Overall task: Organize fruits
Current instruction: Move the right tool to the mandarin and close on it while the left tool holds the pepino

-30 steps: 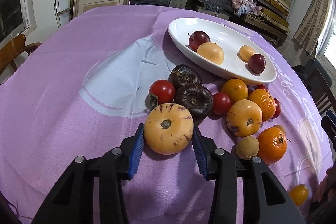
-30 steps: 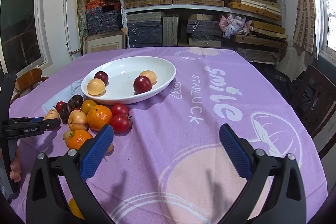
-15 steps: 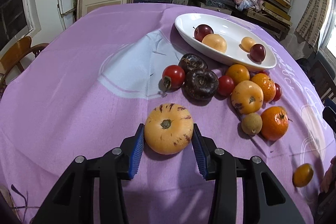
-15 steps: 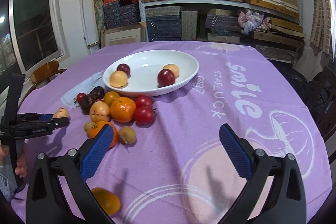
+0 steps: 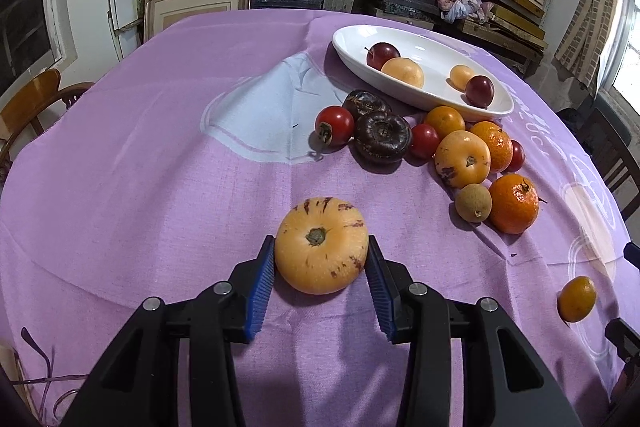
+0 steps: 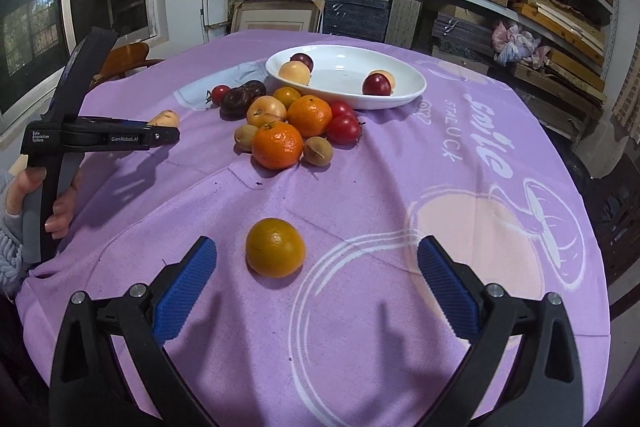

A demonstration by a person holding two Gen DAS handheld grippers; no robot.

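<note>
Left tongs (image 5: 320,267): both blue pads touch the flanks of a striped yellow melon-like fruit (image 5: 321,245), stem end facing the camera, so the tongs appear closed on it. The right wrist view shows this fruit raised off the purple cloth, casting a shadow below. Right tongs (image 6: 316,283): spread wide and holding nothing, with a lone orange fruit (image 6: 275,247) on the cloth just ahead, nearer the left pad than the right.

Destination, as judged from the task: the white oval dish (image 5: 496,107) at the far side of the worktop (image 5: 140,167), which already holds 4 fruits. A loose pile (image 5: 440,151) of tomatoes, mandarins and 2 dark fruits lies against the dish's near rim.

Technique: the held fruit is round and smooth, so steady pad pressure across its widest part should prevent rolling. Carrying it high enough to pass over the pile and the dish rim, then lowering into the bare centre of the dish, seems the safest course.

Clearance: the cloth left of the pile is open and offers an unobstructed approach. The worktop edge curves away close to the lone orange fruit on the right; a nudge there might send it rolling.
</note>
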